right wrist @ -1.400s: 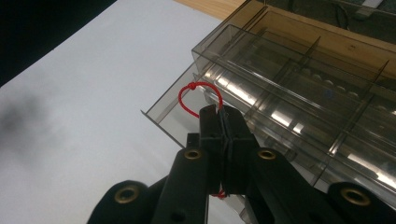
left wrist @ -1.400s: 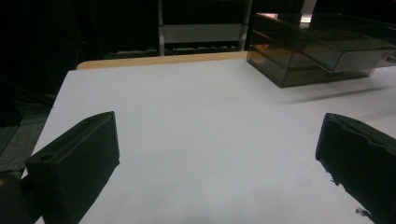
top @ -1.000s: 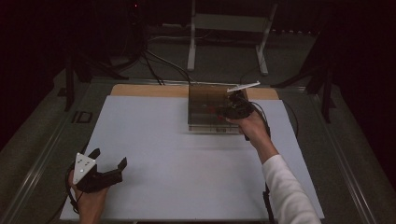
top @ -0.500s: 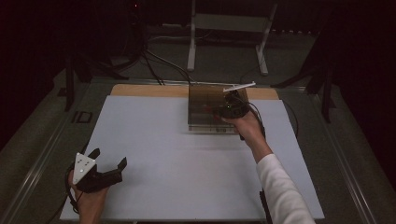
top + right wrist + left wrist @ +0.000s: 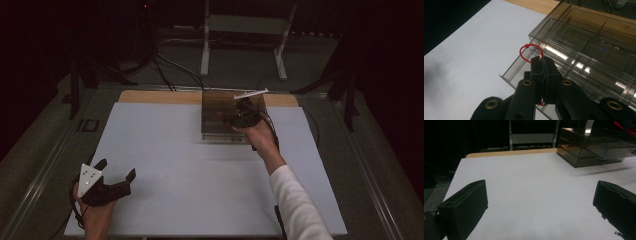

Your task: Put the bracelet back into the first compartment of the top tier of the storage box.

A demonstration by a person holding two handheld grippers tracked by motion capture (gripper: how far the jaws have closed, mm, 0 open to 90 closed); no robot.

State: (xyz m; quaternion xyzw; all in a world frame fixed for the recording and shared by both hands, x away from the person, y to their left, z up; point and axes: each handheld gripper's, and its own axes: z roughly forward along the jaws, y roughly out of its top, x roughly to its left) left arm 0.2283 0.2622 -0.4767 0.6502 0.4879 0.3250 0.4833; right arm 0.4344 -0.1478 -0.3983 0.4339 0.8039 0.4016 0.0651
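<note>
Between the right claw's [image 5: 543, 62] clenched jaws, a red cord loop [image 5: 529, 50] arches over the drawer [image 5: 524, 72].

1 smoked plastic drawer box [image 5: 222, 117], 1 red cord loop [image 5: 530, 51], 2 grippers, 1 white table mat [image 5: 200, 170]

The string loop [image 5: 530, 51] is red; the see-through drawer box [image 5: 584, 55] is smoky brown; the table [image 5: 200, 165] is white; the right gripper [image 5: 543, 65] is black.
</note>
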